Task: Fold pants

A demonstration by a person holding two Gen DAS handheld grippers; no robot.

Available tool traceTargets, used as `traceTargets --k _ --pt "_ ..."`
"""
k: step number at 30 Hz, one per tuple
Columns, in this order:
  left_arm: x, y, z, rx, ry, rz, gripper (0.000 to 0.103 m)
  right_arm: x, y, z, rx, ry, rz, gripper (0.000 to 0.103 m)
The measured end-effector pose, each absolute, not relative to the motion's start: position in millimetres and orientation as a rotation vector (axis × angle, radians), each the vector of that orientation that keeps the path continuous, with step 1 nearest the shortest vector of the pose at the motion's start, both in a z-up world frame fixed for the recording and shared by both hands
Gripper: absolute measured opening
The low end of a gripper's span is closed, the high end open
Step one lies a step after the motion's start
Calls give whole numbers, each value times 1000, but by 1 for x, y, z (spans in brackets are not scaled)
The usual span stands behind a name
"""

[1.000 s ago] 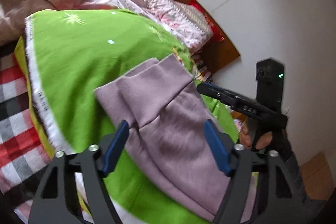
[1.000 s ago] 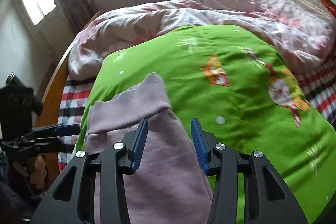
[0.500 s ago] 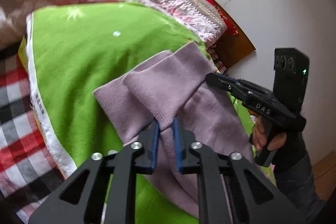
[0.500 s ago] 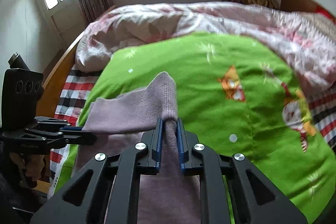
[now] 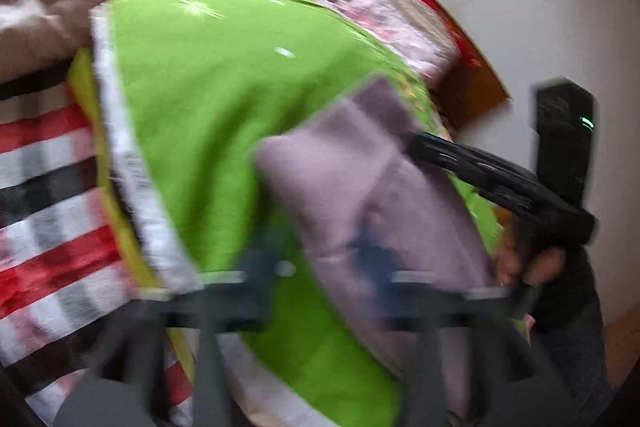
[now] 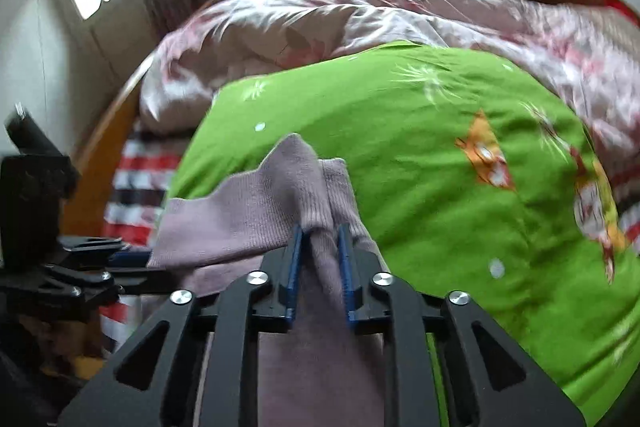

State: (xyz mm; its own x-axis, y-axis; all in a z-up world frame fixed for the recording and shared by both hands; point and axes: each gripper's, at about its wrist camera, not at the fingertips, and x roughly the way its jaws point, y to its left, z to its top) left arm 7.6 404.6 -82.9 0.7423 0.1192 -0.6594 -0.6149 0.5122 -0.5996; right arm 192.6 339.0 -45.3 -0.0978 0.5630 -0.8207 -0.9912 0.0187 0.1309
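Observation:
The mauve knit pants (image 5: pixel 352 179) lie on a green blanket (image 5: pixel 208 99), cuffs pointing away. In the blurred left wrist view my left gripper (image 5: pixel 320 255) has its jaws opening wide. One finger is over the blanket, the other over the pants, and neither pad presses on cloth. My right gripper (image 6: pixel 320 247) also has its jaws opening. A pinched-up ridge of the pants (image 6: pixel 248 211) stands loose between its blue pads. The left gripper (image 6: pixel 116 251) shows at the left edge beside the pants. The right gripper (image 5: pixel 416 141) tip meets the far cuff.
A pink flowered quilt (image 6: pixel 320 19) is heaped beyond the green blanket (image 6: pixel 400 147). A red, black and white checked sheet (image 5: pixel 44 187) lies to the left. A wooden headboard (image 5: pixel 472 95) and a white wall stand on the right. A person's hand (image 5: pixel 532 263) holds the right gripper's handle.
Half a second ago both grippers were shut on folds of the pants; now both jaws have parted and the pinched fabric stays bunched. The left view has shifted and blurred.

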Motion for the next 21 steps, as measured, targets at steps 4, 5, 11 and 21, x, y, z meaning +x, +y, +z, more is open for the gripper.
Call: traceTargets --k 4,5,11,21 --pt "-11 383 -28 -768 466 539 85 195 263 19 -653 715 1390 58" --pt "-3 374 -16 -712 473 499 88 194 244 28 -668 684 1360 59" --pt "117 301 -19 -471 729 148 94 166 80 12 -546 797 1156 70" --pt "192 252 -67 -205 984 208 101 101 -51 -50 -482 976 929 71"
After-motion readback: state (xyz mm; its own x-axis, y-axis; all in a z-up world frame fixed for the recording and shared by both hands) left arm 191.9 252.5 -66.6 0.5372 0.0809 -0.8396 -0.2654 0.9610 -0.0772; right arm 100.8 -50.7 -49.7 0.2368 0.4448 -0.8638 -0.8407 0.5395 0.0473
